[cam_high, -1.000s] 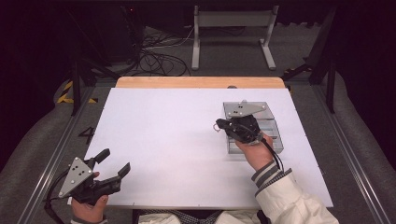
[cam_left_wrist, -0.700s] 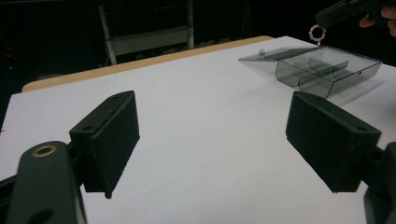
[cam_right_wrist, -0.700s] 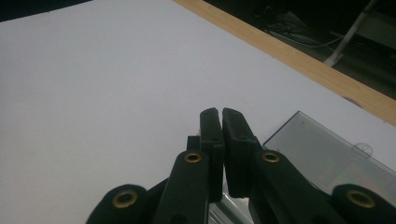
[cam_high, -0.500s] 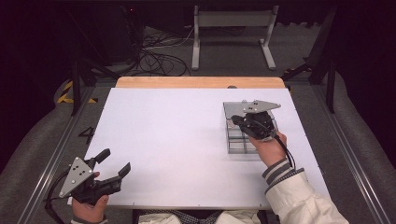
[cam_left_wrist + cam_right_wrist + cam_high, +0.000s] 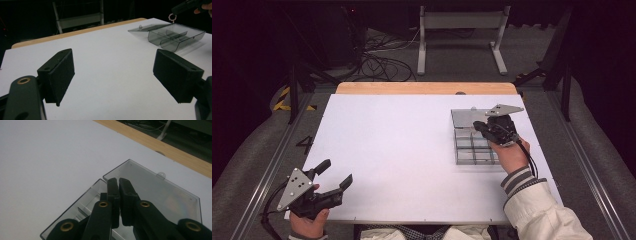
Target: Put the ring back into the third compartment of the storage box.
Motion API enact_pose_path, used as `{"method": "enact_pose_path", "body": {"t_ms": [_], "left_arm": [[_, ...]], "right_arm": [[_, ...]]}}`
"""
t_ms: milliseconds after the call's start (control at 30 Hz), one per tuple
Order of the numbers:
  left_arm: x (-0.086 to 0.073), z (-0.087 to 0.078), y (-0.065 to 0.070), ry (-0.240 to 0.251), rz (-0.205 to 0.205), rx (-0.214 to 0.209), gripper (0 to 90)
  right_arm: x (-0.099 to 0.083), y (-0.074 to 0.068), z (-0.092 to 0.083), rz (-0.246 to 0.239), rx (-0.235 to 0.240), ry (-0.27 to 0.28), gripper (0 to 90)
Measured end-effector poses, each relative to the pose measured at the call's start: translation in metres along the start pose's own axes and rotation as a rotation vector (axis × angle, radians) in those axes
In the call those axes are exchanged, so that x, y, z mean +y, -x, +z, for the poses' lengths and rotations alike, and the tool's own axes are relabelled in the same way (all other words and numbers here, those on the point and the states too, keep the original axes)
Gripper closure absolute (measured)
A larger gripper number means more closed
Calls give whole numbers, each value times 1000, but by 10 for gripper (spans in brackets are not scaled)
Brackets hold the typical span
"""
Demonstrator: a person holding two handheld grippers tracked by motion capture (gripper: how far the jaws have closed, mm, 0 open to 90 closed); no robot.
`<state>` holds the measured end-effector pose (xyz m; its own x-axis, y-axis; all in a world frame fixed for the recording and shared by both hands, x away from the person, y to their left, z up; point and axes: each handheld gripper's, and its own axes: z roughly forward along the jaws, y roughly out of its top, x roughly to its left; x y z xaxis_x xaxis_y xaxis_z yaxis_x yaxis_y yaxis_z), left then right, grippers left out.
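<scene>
Broadly, largest to smallest:
Table (image 5: 402, 150): white top with a wooden strip along its far edge; takes up most of the high view.
Box (image 5: 474, 145): clear grey plastic with dividers, at about 3 o'clock on the table, its lid (image 5: 464, 117) open and lying flat toward 12 o'clock.
Left gripper (image 5: 336, 174): at about 7 o'clock by the near edge, held in the person's left hand (image 5: 307, 222); jaws spread wide with nothing between them, well apart from the box.
Right gripper (image 5: 478, 127): above the box at 3 o'clock, held in the right hand (image 5: 507, 152); jaws pressed nearly together.
Ring (image 5: 172, 17): small pale beaded loop hanging at the right gripper's tip, over the box, seen in the left gripper view.
</scene>
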<state>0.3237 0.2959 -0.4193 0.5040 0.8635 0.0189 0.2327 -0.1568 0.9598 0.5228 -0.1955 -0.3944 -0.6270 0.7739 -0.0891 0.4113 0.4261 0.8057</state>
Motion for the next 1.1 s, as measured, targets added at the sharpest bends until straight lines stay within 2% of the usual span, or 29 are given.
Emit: {"method": "enact_pose_path", "body": {"t_ms": [400, 700, 833, 1100], "left_arm": [[0, 1, 1, -2, 0, 0, 179], [0, 1, 0, -4, 1, 0, 179], [0, 1, 0, -4, 2, 0, 179], [0, 2, 0, -6, 4, 0, 179]], "right_arm": [[-11, 20, -1, 49, -56, -46, 878], [-18, 32, 0, 64, -95, -74, 877], [-21, 35, 1, 62, -115, -99, 877], [-28, 46, 5, 95, -141, -145, 877]]}}
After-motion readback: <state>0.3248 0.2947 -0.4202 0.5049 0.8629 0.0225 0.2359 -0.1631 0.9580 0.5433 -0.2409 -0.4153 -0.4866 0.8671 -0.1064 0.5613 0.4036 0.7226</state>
